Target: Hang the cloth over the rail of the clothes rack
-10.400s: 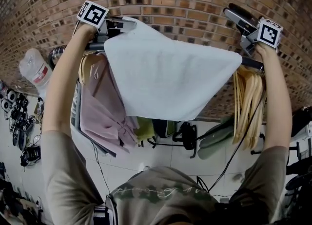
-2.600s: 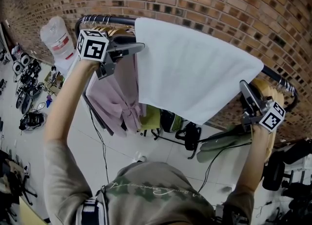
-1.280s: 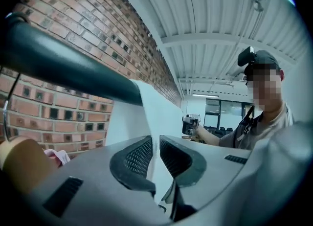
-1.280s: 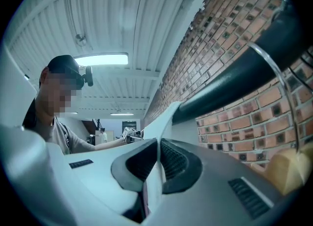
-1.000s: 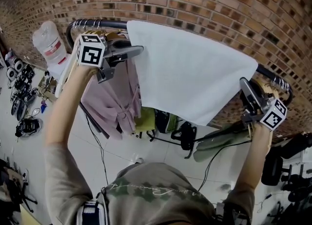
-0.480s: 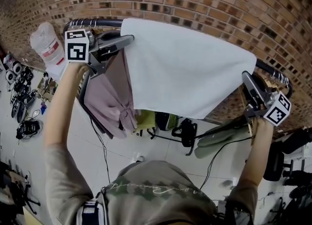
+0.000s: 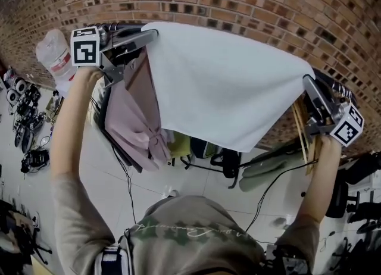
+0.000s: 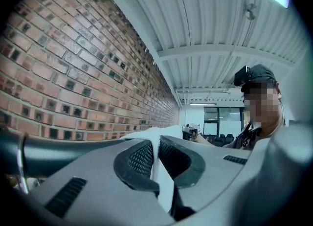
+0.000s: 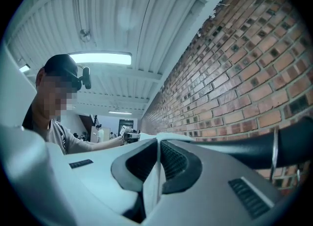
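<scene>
Rough brick wall [image 7: 250,0] behind; my left claw [image 7: 153,34] and right claw [image 7: 309,83] both pinch the soft white cloth [image 7: 220,89], spread mid-frame beside the dark round rail [image 8: 54,152]

The white rectangular cloth [image 7: 220,95] spreads along the black metal rail [image 9: 293,139], before the red brick wall [image 7: 238,0]. Its left corner sits in the left tongs [image 7: 150,34] and its right corner in the right tongs [image 7: 309,81]. A pink hanging garment [image 7: 134,119] hangs below left, and pale wooden hangers [image 7: 300,137] below right.
</scene>
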The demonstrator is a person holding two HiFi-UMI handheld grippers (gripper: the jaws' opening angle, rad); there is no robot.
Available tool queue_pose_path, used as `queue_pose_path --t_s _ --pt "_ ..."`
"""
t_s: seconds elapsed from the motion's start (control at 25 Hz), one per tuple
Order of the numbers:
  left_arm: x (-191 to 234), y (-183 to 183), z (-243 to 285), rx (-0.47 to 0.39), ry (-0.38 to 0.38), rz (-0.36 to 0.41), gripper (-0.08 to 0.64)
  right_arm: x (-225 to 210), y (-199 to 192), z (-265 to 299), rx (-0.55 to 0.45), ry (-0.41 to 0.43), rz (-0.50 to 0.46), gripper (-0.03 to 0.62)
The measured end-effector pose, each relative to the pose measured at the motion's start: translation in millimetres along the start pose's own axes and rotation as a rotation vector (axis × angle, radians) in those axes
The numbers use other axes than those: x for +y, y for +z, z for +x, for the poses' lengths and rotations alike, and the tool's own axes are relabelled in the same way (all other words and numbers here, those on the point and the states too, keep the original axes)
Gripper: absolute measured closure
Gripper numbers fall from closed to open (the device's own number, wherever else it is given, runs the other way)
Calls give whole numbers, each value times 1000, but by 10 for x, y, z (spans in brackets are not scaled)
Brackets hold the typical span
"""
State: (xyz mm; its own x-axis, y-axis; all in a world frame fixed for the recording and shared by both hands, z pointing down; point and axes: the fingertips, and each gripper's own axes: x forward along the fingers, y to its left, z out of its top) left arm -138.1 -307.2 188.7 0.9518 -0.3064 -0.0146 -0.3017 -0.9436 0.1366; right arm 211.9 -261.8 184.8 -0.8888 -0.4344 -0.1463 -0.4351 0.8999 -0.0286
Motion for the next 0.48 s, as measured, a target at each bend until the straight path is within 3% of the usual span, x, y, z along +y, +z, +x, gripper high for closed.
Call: queue_pose_path --t_s 0.12,0.32,0.48 --pt "28 37 11 5 9 3 541 -36 72 -8 5 -16 -12 571" --pt "-5 125 -34 -20 -55 -35 541 -43 144 13 -2 -14 1 571" --pt "39 9 -2 62 -4 4 541 -124 -48 -2 56 -35 0 571"
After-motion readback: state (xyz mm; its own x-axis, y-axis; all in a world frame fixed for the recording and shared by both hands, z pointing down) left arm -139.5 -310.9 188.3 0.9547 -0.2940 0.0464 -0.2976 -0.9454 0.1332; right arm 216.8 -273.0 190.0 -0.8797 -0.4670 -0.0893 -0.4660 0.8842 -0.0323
